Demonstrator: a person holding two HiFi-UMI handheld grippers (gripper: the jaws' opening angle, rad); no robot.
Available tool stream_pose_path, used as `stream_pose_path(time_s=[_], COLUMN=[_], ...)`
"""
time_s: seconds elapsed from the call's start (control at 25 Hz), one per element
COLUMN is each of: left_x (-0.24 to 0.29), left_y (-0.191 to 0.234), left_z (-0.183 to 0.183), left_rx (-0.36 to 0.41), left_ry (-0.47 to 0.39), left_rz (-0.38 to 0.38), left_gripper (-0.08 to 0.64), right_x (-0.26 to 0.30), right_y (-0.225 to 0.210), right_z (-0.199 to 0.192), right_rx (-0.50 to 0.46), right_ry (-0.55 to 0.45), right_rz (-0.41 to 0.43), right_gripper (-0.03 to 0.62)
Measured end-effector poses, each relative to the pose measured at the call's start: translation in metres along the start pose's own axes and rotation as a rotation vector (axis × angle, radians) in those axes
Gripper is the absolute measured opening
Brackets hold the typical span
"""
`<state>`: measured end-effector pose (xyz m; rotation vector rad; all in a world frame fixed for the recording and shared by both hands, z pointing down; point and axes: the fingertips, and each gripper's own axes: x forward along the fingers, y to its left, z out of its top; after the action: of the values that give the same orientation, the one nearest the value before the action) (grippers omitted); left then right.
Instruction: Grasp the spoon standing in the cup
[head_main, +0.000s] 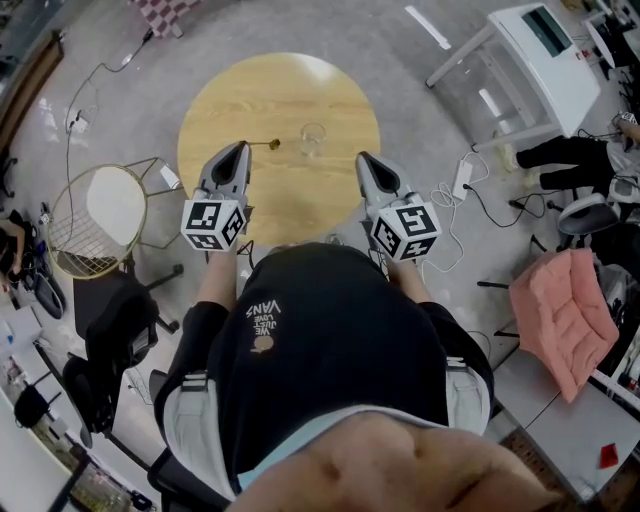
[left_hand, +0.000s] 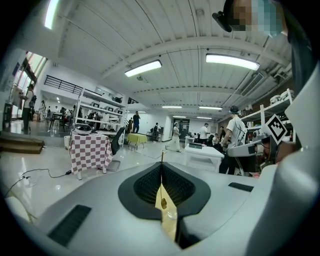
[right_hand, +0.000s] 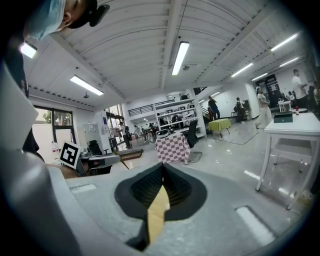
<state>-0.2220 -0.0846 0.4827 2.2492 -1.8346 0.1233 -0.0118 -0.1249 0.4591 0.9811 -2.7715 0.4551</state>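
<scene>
A round wooden table (head_main: 280, 100) holds a clear glass cup (head_main: 312, 140), standing with nothing in it. A thin gold spoon (head_main: 266, 144) lies out of the cup, sticking sideways from the tip of my left gripper (head_main: 243, 150), left of the cup. In the left gripper view the jaws of the left gripper (left_hand: 161, 164) are closed on the spoon (left_hand: 161, 192), whose handle runs up between them. My right gripper (head_main: 362, 158) hovers over the table's near right edge, shut and empty. The right gripper view shows the right gripper (right_hand: 162, 166) closed, with only table wood in the gap.
A round gold wire basket stand (head_main: 95, 215) and a black chair (head_main: 115, 320) are at the left. A white table (head_main: 545, 50) stands at the upper right, with cables (head_main: 470, 195) on the floor. A pink cushion (head_main: 560, 310) lies at the right.
</scene>
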Motion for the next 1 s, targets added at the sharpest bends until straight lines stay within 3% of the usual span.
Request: stream_pose_path(time_s=[1.0], left_x=[-0.027], left_y=[0.022], left_z=[-0.015], left_rx=[-0.02], left_ry=[0.021], left_rz=[0.058], left_gripper=[0.014], right_x=[0.038], right_y=[0.021], right_z=[-0.007], right_rx=[-0.023], right_ry=[0.037], right_rz=[0.075], right_gripper=[-0.002])
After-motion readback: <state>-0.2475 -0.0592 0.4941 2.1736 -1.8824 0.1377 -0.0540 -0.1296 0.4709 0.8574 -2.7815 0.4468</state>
